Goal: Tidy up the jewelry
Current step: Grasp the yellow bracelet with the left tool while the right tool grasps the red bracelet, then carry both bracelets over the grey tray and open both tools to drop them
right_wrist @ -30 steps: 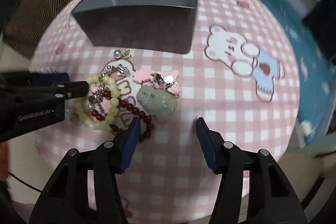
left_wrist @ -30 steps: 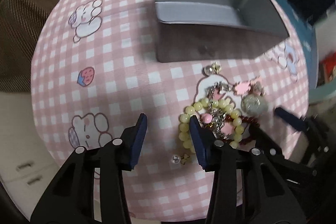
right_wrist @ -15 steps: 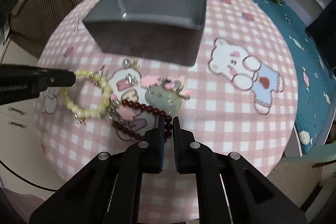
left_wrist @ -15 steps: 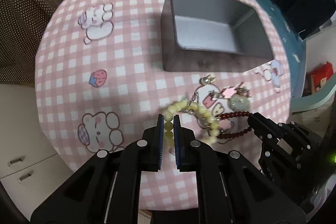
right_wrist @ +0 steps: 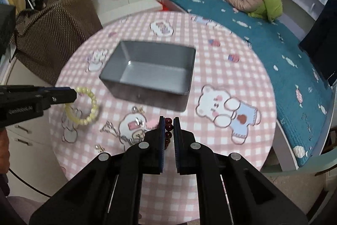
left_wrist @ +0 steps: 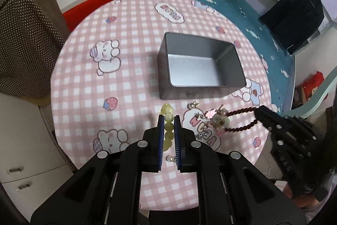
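Note:
My left gripper [left_wrist: 168, 119] is shut on a yellow bead bracelet [left_wrist: 167, 119] and holds it above the pink checked table; the bracelet also shows in the right wrist view [right_wrist: 88, 107]. My right gripper [right_wrist: 168, 121] is shut on a dark red bead bracelet [right_wrist: 168, 127], which shows in the left wrist view [left_wrist: 240, 119] with a pale green pendant [left_wrist: 220, 120] hanging on it. An open grey metal box [left_wrist: 200, 64] stands empty beyond both grippers; it also shows in the right wrist view [right_wrist: 151, 71].
A silver chain [right_wrist: 113, 132], small earrings [right_wrist: 138, 110] and a pearl stud [left_wrist: 169, 158] lie on the tablecloth [left_wrist: 126, 81] in front of the box. A brown dotted bag [left_wrist: 23, 35] sits left of the table. A blue bed [right_wrist: 273, 41] lies to the right.
Both grippers have risen away from the table. The yellow bracelet and the red bracelet have come up off the pile with them, pulled apart to left and right.

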A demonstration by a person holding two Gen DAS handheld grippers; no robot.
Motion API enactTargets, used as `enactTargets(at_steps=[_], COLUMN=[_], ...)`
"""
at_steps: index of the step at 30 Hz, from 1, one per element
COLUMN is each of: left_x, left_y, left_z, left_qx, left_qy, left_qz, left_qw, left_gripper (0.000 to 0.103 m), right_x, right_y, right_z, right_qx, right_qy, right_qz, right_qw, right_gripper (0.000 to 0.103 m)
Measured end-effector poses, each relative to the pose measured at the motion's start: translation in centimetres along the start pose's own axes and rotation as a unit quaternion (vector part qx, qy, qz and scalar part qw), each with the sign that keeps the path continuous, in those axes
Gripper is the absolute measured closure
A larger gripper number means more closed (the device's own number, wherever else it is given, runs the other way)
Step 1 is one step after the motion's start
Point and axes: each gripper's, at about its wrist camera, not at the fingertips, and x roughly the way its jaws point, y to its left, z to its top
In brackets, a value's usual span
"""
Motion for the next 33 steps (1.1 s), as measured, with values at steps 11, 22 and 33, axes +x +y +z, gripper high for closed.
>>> enactTargets(at_steps=[11, 22, 33], left_x=[-3.2, -3.8, 0.3], left_y=[-1.1, -2.7, -3.8], left_z=[0.5, 2.5, 6.2], left_qx=[-0.002, -0.001, -0.013], left_qy=[-0.051, -0.073, -0.049], left_qz=[-0.017, -0.02, -0.036], left_qw=[0.9986, 0.9971, 0.9981], left_gripper=[0.094, 0.094, 0.094], right_x=[-3.8, -4.5, -0.8], right_y=[-0.8, -1.2, -2.2], right_z=[1.8, 4.2, 7.3], right_qx=[0.007, -0.006, -0.037], right_qy=[-0.057, -0.094, -0.077], right_qz=[-0.018, -0.004, 0.028], right_qw=[0.998, 0.996, 0.996], right_gripper=[0.096, 0.096, 0.096])
